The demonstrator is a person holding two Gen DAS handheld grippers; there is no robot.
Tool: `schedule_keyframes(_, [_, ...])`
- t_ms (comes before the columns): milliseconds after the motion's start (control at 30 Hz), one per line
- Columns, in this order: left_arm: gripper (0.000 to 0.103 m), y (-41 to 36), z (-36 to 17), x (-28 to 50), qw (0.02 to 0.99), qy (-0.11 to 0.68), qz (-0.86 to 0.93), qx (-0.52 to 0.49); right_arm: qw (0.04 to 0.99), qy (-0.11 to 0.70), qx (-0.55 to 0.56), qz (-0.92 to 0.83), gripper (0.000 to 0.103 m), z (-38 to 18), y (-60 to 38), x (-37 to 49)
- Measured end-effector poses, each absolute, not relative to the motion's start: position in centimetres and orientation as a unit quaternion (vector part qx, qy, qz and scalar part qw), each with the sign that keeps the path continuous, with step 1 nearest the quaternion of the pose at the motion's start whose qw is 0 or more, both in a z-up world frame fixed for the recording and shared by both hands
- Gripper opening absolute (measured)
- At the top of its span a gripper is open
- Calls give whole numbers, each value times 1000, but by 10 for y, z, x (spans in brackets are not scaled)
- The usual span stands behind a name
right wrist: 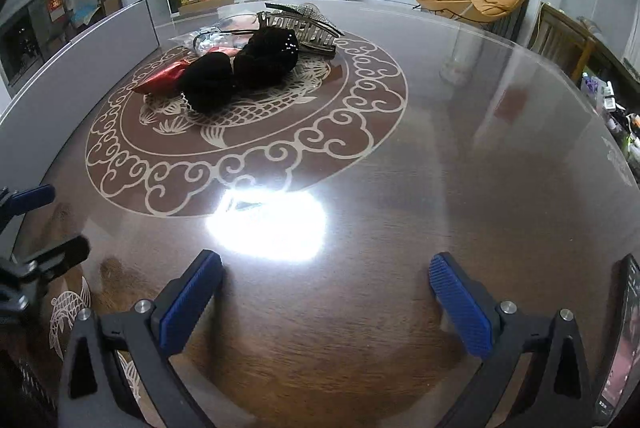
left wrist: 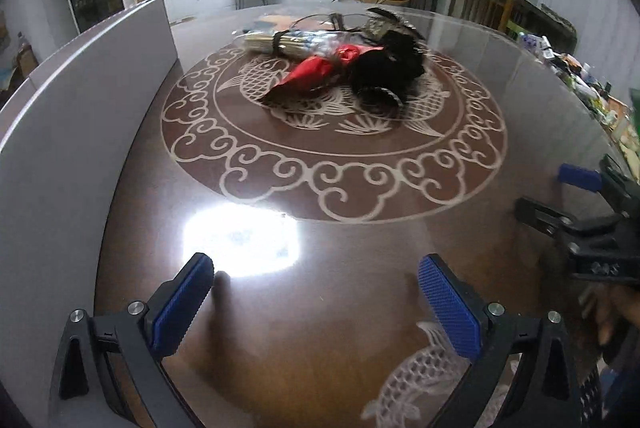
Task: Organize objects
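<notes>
Pile of accessories (left wrist: 344, 68) well ahead, left gripper (left wrist: 316, 292) spread

One round dark-brown glass-topped table (left wrist: 120, 228) carries one pile of things. In it: one red glossy fabric pouch (left wrist: 306, 76), two black fluffy hair pieces (right wrist: 244, 64), one bundle of pale sticks tied with a black band (left wrist: 276, 44), and one metallic toothed hair claw (right wrist: 300, 28). How many clear plastic packets sit behind them cannot be told. Two blue-padded black tools are open: left tool (left wrist: 316, 292), right tool (right wrist: 326, 292). One dark phone (right wrist: 624, 340) lies at the right edge.
</notes>
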State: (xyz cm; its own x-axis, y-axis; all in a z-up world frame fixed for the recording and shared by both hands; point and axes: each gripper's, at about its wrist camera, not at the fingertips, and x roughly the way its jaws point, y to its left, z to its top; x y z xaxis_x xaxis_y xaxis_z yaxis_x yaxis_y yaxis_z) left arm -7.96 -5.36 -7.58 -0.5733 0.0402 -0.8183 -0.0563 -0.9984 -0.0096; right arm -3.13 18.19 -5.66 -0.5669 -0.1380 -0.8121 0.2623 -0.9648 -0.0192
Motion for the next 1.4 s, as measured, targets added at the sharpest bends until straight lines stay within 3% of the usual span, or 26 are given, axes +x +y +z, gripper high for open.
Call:
schedule_keyframes(400, [103, -64, -81, -91, -14, -7, 887, -461, 113, 69, 451, -883, 103, -56, 182, -31])
schedule_keyframes(1400, [103, -89, -81, -102, -13, -5, 886, -464, 112, 68, 451, -883, 103, -56, 182, -30])
